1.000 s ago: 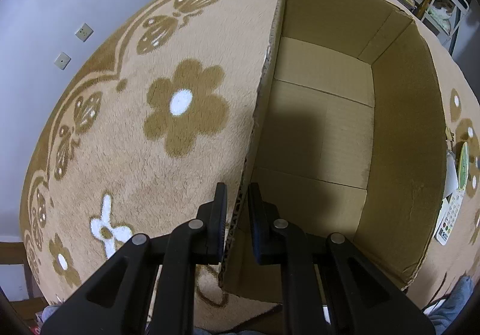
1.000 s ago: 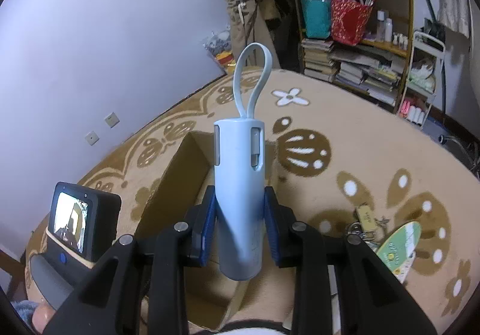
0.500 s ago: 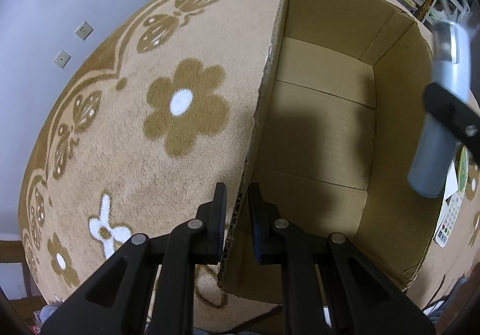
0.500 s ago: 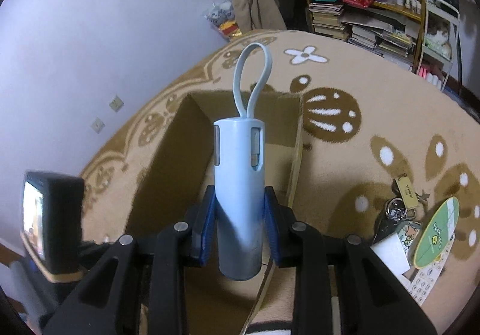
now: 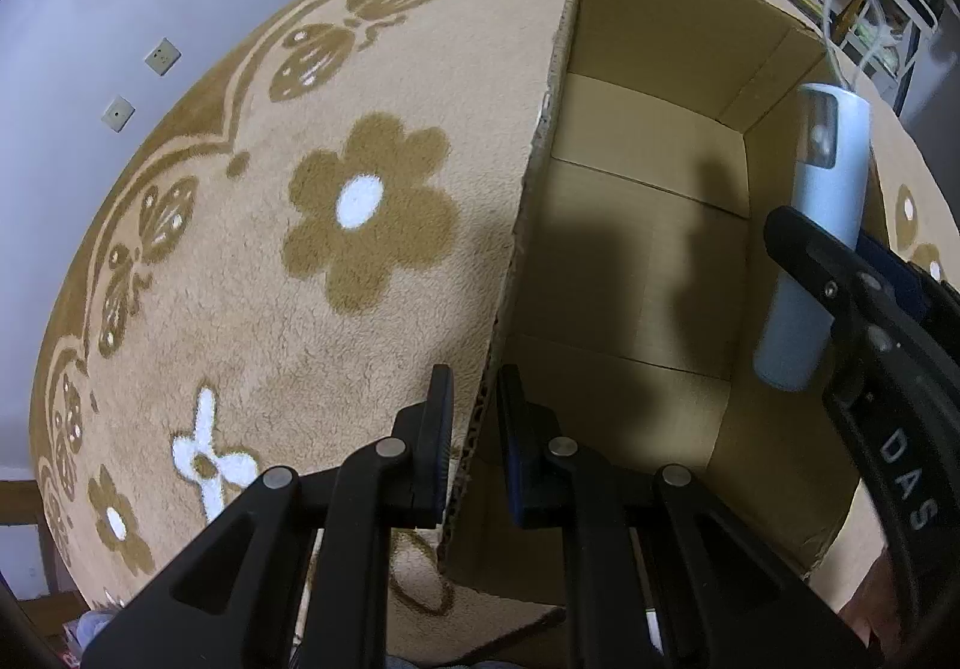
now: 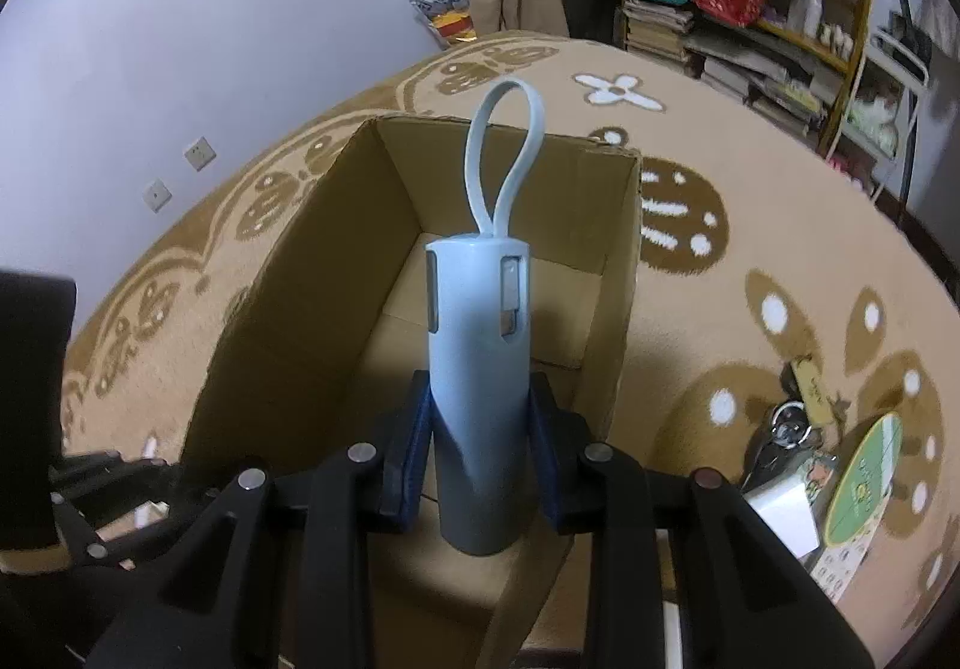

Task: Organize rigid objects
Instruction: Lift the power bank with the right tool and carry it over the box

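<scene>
Hanging over the empty cardboard box (image 6: 336, 273), the pale blue power bank (image 6: 479, 369) sits clamped in the right gripper (image 6: 480, 453); released from here it could strike hard or bounce. The left gripper (image 5: 474, 429) pinches the box wall, though a slip might shift it.

floor: tan flower rug (image 5: 372, 225) | wall (image 6: 210, 9): pale lavender, sockets (image 5: 162, 56) | shelves (image 6: 750, 9): cluttered

Pale blue cylindrical device (image 6: 478, 369) with loop strap, upright, above open cardboard box (image 6: 336, 243).
</scene>
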Demonstrator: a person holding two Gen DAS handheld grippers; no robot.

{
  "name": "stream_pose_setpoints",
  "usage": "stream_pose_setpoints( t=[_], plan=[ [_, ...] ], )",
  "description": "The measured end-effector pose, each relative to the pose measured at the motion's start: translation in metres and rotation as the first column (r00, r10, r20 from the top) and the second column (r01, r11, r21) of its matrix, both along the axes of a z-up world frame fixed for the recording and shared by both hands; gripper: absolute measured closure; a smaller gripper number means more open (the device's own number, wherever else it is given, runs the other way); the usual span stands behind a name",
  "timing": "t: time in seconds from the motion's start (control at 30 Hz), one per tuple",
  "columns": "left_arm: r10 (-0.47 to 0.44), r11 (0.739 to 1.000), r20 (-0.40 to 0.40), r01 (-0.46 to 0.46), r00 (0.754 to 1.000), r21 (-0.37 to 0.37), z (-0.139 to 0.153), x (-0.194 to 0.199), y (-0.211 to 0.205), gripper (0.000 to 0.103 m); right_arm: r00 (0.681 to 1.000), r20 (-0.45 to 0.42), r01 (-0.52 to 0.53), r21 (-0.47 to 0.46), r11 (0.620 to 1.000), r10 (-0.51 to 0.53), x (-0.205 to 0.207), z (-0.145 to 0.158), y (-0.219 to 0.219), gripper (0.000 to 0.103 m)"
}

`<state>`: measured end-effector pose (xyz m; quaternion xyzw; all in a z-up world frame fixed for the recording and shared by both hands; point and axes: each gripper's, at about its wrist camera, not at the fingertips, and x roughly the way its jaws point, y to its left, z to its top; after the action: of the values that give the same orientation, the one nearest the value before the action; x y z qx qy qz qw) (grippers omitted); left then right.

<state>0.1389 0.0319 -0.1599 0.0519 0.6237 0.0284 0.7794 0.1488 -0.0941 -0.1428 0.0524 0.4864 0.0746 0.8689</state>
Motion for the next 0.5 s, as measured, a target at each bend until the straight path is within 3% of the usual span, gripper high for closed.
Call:
stream_pose_setpoints(
  t=[0.2,0.33,0.4,0.47,0.5],
  plan=[
    [0.008,1.0,-0.002,-0.008,1.0,-0.009,-0.001,0.0,0.001,0.09,0.999,0.044,0.017,0.05,0.999,-0.019,-0.009,0.013,-0.005,0.07],
    [0.011,1.0,0.0,-0.011,1.0,-0.011,0.001,0.0,0.002,0.09,0.997,0.077,0.015,0.02,1.0,-0.017,-0.013,0.031,-0.006,0.068],
    [0.008,1.0,0.002,-0.008,1.0,-0.01,0.002,0.0,0.001,0.09,0.996,0.083,0.017,-0.003,1.0,-0.017,-0.015,0.038,-0.008,0.056],
    [0.007,1.0,0.003,-0.007,1.0,-0.009,0.002,-0.001,0.001,0.09,0.994,0.101,0.038,-0.033,0.999,-0.034,-0.02,0.046,-0.013,0.035],
    [0.007,1.0,0.003,-0.007,1.0,-0.009,0.003,-0.001,0.001,0.09,0.993,0.109,0.046,-0.042,0.998,-0.041,-0.022,0.049,-0.017,0.032]
  ],
)
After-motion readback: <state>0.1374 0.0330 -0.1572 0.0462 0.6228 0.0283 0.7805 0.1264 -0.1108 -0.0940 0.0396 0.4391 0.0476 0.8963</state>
